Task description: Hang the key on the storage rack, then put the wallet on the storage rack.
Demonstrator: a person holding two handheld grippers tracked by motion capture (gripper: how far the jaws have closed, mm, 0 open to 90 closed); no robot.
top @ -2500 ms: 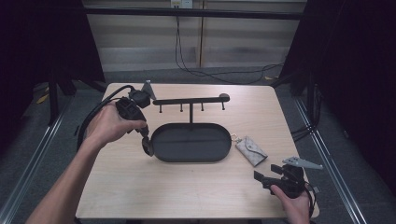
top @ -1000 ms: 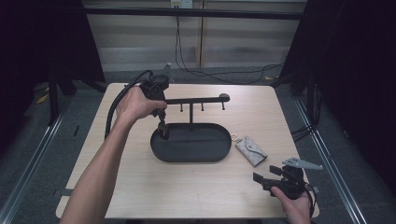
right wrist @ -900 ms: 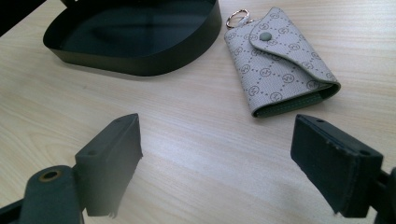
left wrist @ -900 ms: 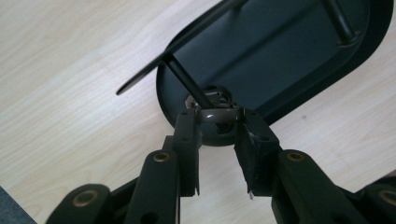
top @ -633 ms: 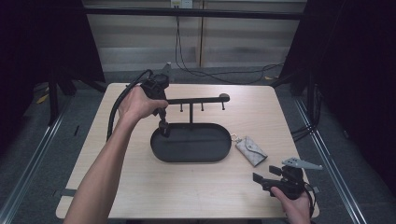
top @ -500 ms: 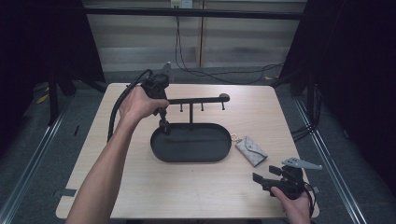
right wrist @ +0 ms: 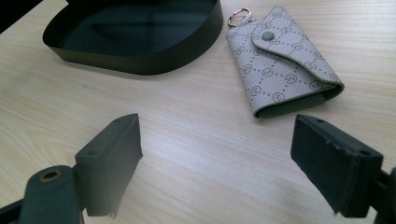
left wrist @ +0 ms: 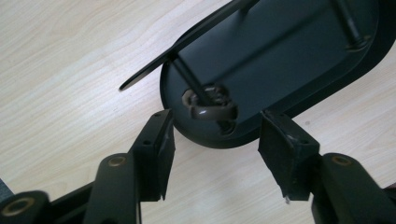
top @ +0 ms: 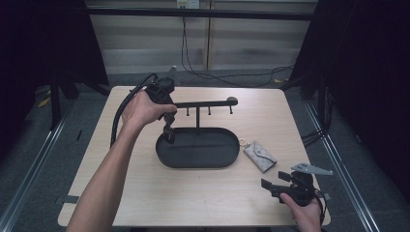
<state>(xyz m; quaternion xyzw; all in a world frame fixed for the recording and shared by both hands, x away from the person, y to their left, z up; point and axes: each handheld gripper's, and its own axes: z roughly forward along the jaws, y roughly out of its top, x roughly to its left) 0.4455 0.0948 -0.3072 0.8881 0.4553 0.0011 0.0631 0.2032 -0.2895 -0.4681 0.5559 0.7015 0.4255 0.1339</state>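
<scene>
The left gripper [top: 168,126] hangs jaws-down over the left end of the black oval tray [top: 197,159], held by the left hand [top: 141,108] near the far left of the bench [top: 145,193]. Its jaws have just been opening and now stand apart with nothing pressed between the pads. In the left gripper view a small dark ring [left wrist: 210,108] hangs on the end hook of the stand's crossbar [top: 203,103], just beyond the jaw tips and above the tray's rounded end; it lies in line with the gap, but neither pad touches it. The ring looks like a hair tie or a small band, though the blur makes this hard to tell. The crossbar rises on a post from the tray and carries several short hooks along its underside.

The right gripper [top: 271,185] rests low at the near right corner of the bench, in the right hand [top: 304,212], pointing toward the tray. Its jaws are wide open and empty, with bare wood between them. Just ahead of them lies a grey patterned key pouch [right wrist: 280,60] with a snap flap and a metal ring [right wrist: 238,17] at its far corner. The pouch lies flat on the bench just beside the tray's right end, well apart from the left gripper.
</scene>
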